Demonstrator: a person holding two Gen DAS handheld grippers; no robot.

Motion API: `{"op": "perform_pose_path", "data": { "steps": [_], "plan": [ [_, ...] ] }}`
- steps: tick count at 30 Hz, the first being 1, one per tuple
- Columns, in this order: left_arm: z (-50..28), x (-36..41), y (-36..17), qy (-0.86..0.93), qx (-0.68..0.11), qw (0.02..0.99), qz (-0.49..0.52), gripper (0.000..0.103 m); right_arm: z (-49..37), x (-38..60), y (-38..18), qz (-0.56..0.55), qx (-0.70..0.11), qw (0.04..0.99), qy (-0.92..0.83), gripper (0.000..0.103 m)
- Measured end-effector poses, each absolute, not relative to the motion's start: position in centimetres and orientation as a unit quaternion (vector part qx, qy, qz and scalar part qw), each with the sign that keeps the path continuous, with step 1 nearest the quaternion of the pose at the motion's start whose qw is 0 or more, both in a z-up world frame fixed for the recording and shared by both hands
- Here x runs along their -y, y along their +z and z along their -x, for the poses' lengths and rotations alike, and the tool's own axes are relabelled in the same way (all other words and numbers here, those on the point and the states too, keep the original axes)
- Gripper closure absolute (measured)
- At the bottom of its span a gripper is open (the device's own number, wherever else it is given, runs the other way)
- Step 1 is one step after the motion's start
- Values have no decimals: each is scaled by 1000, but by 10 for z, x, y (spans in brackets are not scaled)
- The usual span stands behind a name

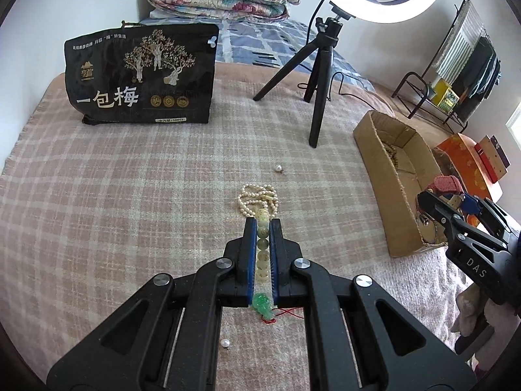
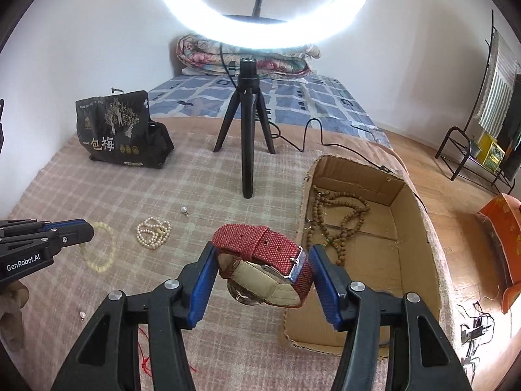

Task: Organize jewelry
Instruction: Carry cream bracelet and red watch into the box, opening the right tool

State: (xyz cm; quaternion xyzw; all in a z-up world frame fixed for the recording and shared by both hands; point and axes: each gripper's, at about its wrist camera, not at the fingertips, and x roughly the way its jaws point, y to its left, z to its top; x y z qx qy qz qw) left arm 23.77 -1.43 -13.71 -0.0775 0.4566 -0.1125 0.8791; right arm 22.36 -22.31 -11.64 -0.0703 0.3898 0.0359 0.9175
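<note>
Right now my right claw (image 2: pixel 260 277) grips the watch (image 2: pixel 263 270), its blue pads pressing the red strap from both sides, the case hanging below. It sits lifted over the blanket (image 2: pixel 228 176), just left of the box (image 2: pixel 413 195) and near that box's left wall. My left claw (image 1: pixel 263 228) is closed on the bracelet (image 1: pixel 262 244), a string of pale green beads running between the pads; in the right view the loop (image 2: pixel 101 247) hangs past the claw tips. A green charm (image 1: pixel 263 306) with red cord lies under that claw.

Just beyond the left claw's tips lies the pearl strand (image 1: pixel 259 200), heaped on the blanket. One loose pearl (image 1: pixel 278 168) rests farther out, another (image 1: pixel 224 342) close in under the claw.

The box stands open-topped with brown beads (image 2: pixel 338 218) against its left side; most of its floor is bare. The tripod (image 2: pixel 247 137) stands between box and bag (image 2: pixel 112 130), its legs well apart from the pearls. Wide open blanket lies left of the jewelry; the bed's right edge runs just past the box.
</note>
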Motion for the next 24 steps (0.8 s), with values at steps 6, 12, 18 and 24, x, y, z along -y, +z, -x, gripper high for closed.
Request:
{"op": "perform_pose_path", "data": {
  "steps": [6,12,18,24],
  "plan": [
    [-228,31,-122,-135,-441,884,69,98,-217,255,-105,58,-388,920,18,45],
    [-220,50,-112,-161,-438,882,73,98,-213,290,-96,45,-386,921,-3,45],
    [-218,71,-101,-182,-434,879,76,98,-216,328,-93,10,-390,921,-20,45],
    [-221,100,-84,-208,-423,879,73,98,-222,353,-91,-11,-390,920,-27,44]
  ]
}}
